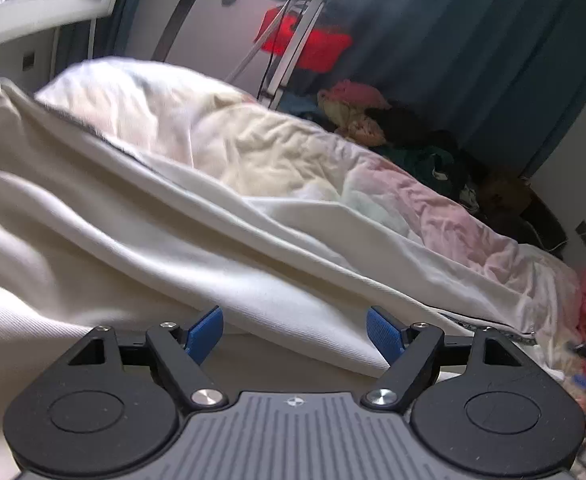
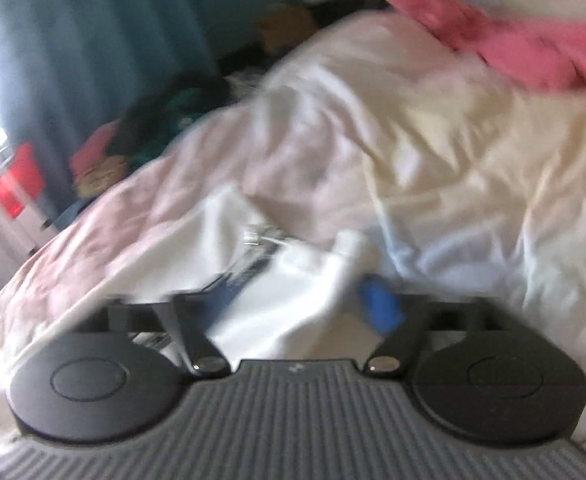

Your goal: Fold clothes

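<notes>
Left gripper (image 1: 295, 330): held low and level over the bed, its blue fingers (image 1: 205, 334) spread wide, nothing between them. A cream garment (image 1: 141, 240) lies in long folds directly ahead of the fingertips, draped across the rumpled duvet (image 1: 433, 208).

Right gripper (image 2: 297, 304): view blurred; it is tilted over the duvet, with fingers spread wide around a bunched edge of white cloth (image 2: 293, 280) that lies between them. Whether the fingers press on it, I cannot tell. A pink garment (image 2: 513, 48) lies farther up the bed; dark clothes (image 1: 433, 152) are heaped beside teal curtains (image 1: 473, 40).
</notes>
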`<state>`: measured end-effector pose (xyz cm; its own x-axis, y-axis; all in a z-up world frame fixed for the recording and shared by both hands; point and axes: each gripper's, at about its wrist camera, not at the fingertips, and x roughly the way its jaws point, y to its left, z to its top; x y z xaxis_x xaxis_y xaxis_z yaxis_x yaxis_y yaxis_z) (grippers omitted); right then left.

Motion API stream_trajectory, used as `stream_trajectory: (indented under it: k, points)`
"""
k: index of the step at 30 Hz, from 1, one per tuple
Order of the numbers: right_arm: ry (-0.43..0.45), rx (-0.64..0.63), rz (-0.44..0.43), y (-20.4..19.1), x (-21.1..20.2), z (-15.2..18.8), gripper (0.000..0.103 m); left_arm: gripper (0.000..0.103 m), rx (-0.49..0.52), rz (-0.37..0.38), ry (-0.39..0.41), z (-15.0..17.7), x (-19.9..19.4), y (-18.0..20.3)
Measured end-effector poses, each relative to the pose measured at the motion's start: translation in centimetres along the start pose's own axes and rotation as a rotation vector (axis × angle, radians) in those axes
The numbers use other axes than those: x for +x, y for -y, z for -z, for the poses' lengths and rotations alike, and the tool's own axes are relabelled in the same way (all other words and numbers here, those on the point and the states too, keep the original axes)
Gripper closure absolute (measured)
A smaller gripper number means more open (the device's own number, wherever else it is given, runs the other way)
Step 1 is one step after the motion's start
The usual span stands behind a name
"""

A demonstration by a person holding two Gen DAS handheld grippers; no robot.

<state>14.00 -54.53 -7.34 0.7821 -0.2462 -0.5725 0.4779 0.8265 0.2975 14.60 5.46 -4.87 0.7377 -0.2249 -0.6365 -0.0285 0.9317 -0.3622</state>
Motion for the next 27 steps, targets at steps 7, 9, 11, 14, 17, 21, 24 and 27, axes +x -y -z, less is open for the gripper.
stream_trajectory:
  k: [7, 9, 11, 14, 17, 21, 24, 27]
  points:
    - [0.049, -0.233, -0.175, -7.0, -12.3, 6.2, 0.015, 0.022, 0.083, -0.002, 0.071, 1.2, -4.9, 1.5]
    - [0.041, -0.264, -0.234, -8.8, -15.9, 8.7, 0.015, 0.022, 0.119, -0.009, 0.102, 1.6, -6.2, 2.1]
    - [0.015, -0.272, -0.268, -10.5, -18.0, 10.6, 0.015, 0.022, 0.129, -0.007, 0.099, 2.0, -6.9, 2.1]
    - [-0.018, -0.267, -0.3, -12.3, -19.7, 12.8, 0.015, 0.022, 0.098, 0.0, 0.077, 2.3, -7.2, 1.1]
    - [-0.009, -0.254, -0.322, -12.8, -19.9, 13.7, 0.015, 0.022, 0.048, -0.048, 0.07, 1.6, -7.2, -0.8]
    - [-0.04, -0.222, -0.266, -11.8, -19.0, 15.5, 0.015, 0.022, -0.023, -0.141, 0.089, -1.3, -6.7, -4.0]
    - [-0.099, -0.185, -0.203, -11.2, -15.5, 14.7, 0.015, 0.022, -0.106, -0.205, 0.094, -4.5, -5.6, -7.2]
    - [-0.133, -0.149, -0.177, -11.5, -13.0, 14.7, 0.015, 0.022, -0.208, -0.258, 0.115, -7.6, -3.8, -10.8]
